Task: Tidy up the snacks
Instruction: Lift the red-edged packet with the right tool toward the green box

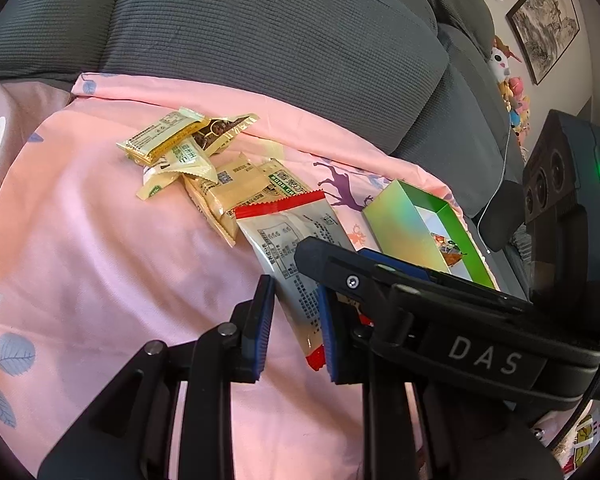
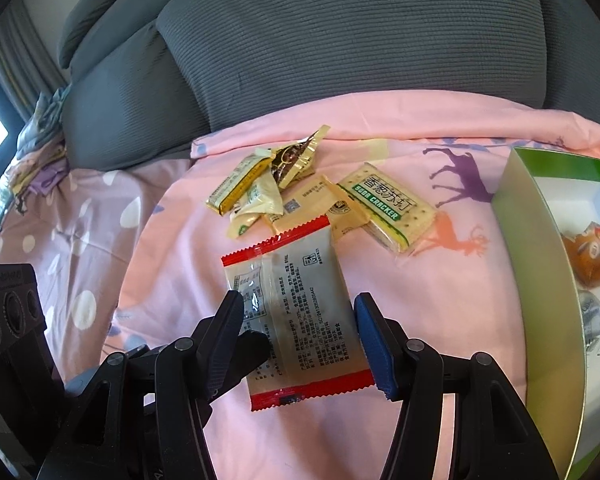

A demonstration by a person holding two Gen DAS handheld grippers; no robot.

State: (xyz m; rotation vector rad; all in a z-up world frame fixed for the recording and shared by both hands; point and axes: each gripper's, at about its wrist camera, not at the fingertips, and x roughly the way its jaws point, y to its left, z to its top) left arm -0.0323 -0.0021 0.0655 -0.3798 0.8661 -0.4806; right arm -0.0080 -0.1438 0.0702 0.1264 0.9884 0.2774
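A silver snack packet with red ends point(image 2: 296, 312) lies flat on the pink sheet, also in the left wrist view point(image 1: 292, 248). My right gripper point(image 2: 300, 336) is open with its jaws on either side of the packet. My left gripper point(image 1: 296, 324) is open just left of the packet's near end, empty. Behind lies a pile of yellow snack packets point(image 2: 260, 188) point(image 1: 180, 144) and a soda cracker pack point(image 2: 388, 208). A green box point(image 2: 540, 264) point(image 1: 416, 224) at the right holds an orange packet point(image 2: 588, 256) and a silver one point(image 2: 594, 316).
Grey sofa cushions point(image 2: 340, 40) rise behind the pink sheet point(image 1: 100, 240). Stuffed toys point(image 1: 512, 96) and framed pictures point(image 1: 544, 24) are at the far right. The right gripper's body point(image 1: 480, 320) crosses the left wrist view.
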